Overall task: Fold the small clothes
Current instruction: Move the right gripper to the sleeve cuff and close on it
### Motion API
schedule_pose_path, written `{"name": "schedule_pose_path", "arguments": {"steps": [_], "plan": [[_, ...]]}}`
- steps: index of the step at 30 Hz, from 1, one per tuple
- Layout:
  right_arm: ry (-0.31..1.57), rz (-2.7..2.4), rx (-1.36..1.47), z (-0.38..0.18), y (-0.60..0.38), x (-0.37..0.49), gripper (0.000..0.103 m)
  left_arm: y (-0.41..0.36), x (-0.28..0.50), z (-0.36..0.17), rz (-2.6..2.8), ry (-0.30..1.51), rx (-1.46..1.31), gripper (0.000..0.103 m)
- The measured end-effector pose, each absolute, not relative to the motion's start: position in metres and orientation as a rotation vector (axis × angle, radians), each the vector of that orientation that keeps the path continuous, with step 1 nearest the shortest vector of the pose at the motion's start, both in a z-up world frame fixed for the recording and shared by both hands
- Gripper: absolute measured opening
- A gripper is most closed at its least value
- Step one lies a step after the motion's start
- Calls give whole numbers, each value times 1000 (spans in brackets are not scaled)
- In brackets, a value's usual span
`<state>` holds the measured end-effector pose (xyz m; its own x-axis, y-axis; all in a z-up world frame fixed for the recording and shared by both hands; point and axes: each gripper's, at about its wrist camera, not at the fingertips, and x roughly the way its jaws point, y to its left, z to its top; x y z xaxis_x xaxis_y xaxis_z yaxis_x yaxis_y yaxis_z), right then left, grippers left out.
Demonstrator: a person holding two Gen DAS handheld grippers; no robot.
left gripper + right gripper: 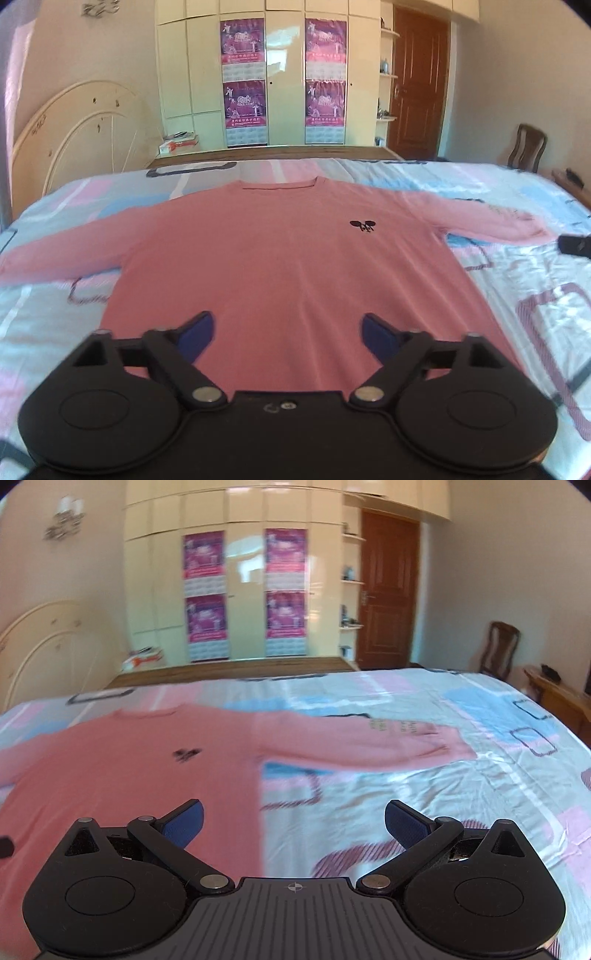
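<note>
Shirt (pixel 280 251), pink long-sleeve w/ small black chest logo, lay flat face-up on the bed (pixel 517 317), collar far, hem near, both sleeves spread sideways; long axis ran straight away from the cams. Left gripper (pixel 288 332) hung over the hem's middle, jaws wide apart, nothing in them. Right gripper (pixel 293 821) sat over the shirt's right side edge, jaws also wide, empty, so it was nearer the right sleeve (pixel 369 744).

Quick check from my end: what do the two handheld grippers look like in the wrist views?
Both are matte black with round disc housings, silver pivot pins and blue pads. The left gripper has a plain smooth base; the right gripper has a ribbed grey base with a small crosshair mark.
</note>
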<state>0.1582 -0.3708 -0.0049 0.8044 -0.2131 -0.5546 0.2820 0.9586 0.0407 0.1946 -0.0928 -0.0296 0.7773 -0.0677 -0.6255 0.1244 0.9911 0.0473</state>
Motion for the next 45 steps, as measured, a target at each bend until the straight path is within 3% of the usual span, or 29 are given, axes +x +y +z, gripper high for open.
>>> {"name": "schedule_pose_path", "arguments": {"steps": [6,8,9,12,14,16,31,32,33,39,41,45], "plan": [[585,-349,190,-18,-452,198,102,-123,251,-41,-65,658,63,88],[594,-367,203,-25,-477,213,70,-128,267,-44,-47,672,58,90],[605,-379,219,-30,-490,220,65,-132,277,-46,-41,680,56,90],[618,-411,275,-45,-525,237,64,-141,296,-52,-31,696,62,90],[622,-435,311,-58,-549,248,46,-147,307,-54,-28,703,60,90],[642,-459,370,-72,-577,258,37,-154,319,-59,-19,721,60,90],[573,-516,748,-130,-696,269,36,-201,356,-82,-18,802,114,90],[566,-518,739,-129,-698,270,10,-201,357,-81,-14,805,112,90],[579,-520,683,-125,-696,273,8,-200,358,-81,-9,805,111,90],[500,-501,302,-86,-672,283,7,-190,361,-79,15,798,125,90],[657,-545,402,-109,-693,296,8,-183,361,-80,21,811,120,88],[655,-543,422,-106,-690,294,8,-165,357,-80,36,814,112,88]]}}
